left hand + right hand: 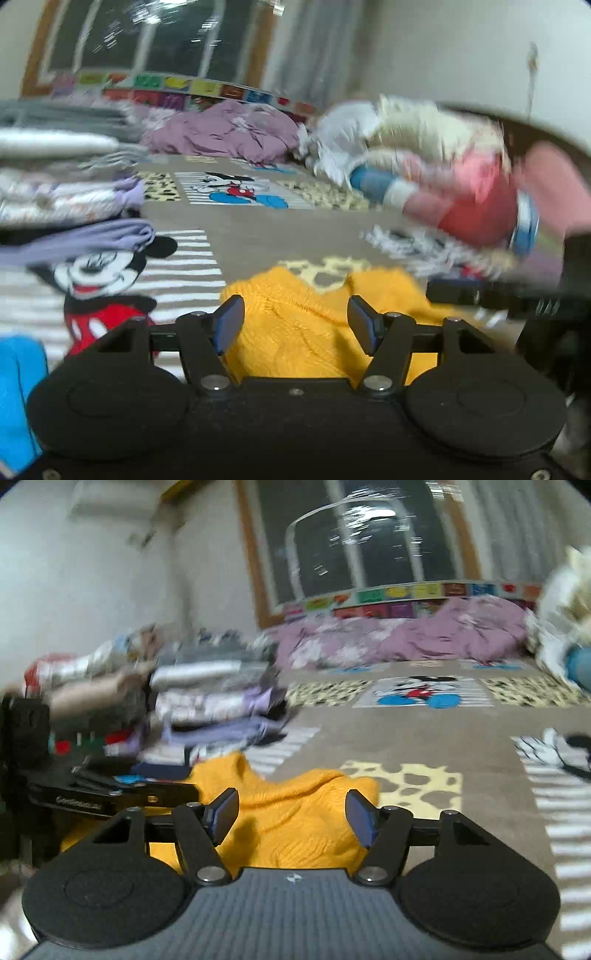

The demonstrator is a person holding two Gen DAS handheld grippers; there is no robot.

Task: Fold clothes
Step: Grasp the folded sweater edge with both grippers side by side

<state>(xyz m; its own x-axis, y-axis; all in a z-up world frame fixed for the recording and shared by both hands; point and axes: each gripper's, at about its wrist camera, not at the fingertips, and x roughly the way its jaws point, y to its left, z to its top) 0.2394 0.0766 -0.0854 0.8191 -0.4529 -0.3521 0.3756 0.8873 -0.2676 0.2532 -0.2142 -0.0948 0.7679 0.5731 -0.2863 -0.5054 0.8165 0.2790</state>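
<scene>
On bedspread (369,738): yellow sweater (295,812), seemingly loose.

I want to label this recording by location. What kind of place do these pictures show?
Most likely a bedroom at home. The work surface looks like a bed covered by a cartoon mouse blanket, with a rumpled purple quilt by a dark window. A stack of folded clothes and a yellow sweater lie on it.
</scene>
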